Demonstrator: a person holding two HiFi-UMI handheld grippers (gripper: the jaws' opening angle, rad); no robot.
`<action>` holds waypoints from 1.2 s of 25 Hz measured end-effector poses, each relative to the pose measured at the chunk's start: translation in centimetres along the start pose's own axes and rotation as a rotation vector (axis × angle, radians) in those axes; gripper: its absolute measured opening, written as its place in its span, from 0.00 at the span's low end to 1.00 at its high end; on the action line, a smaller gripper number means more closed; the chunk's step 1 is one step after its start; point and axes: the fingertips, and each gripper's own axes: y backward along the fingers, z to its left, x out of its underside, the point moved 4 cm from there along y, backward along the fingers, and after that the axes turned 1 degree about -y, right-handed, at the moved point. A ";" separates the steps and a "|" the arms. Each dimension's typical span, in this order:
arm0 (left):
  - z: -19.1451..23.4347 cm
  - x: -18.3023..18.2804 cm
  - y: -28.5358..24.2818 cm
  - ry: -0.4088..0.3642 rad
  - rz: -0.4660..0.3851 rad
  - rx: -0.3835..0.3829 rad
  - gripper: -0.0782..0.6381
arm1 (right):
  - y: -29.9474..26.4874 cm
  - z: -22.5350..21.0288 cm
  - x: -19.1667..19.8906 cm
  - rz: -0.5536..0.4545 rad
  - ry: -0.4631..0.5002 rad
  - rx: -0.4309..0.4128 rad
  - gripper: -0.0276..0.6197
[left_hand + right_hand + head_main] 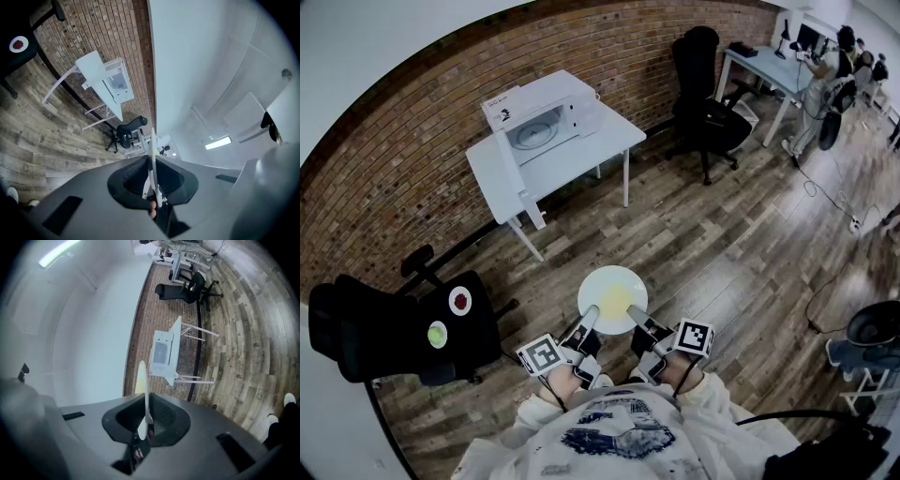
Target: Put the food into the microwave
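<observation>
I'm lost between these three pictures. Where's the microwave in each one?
Head view: upper left, microwave on the white table.
Left gripper view: upper left, turned sideways.
Right gripper view: centre, just above the jaws.
Shared landmark: the table against the brick wall.

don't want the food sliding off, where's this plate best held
By its thin rim on the near edge, coming from the person's side, as now. The left gripper and right gripper each clamp the plate either side of the yellow food, which should keep it level.
</observation>
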 end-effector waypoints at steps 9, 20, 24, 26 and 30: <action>1.1 -1.0 -0.7 -0.062 0.019 -0.053 0.16 | -0.7 -0.6 -1.1 0.005 0.009 0.010 0.09; 1.0 0.5 -3.8 -0.001 0.021 -0.010 0.16 | 0.4 -1.7 -3.6 0.000 -0.009 0.010 0.09; 1.0 1.5 -5.1 -0.023 0.018 -0.018 0.16 | 1.5 -2.1 -5.0 0.003 -0.004 0.012 0.09; 0.9 2.2 -5.7 -0.021 0.012 -0.014 0.16 | 2.2 -2.4 -5.5 0.007 -0.004 0.007 0.09; 0.9 3.4 -6.8 -0.009 0.007 -0.013 0.16 | 3.2 -3.0 -6.6 0.011 -0.015 0.016 0.09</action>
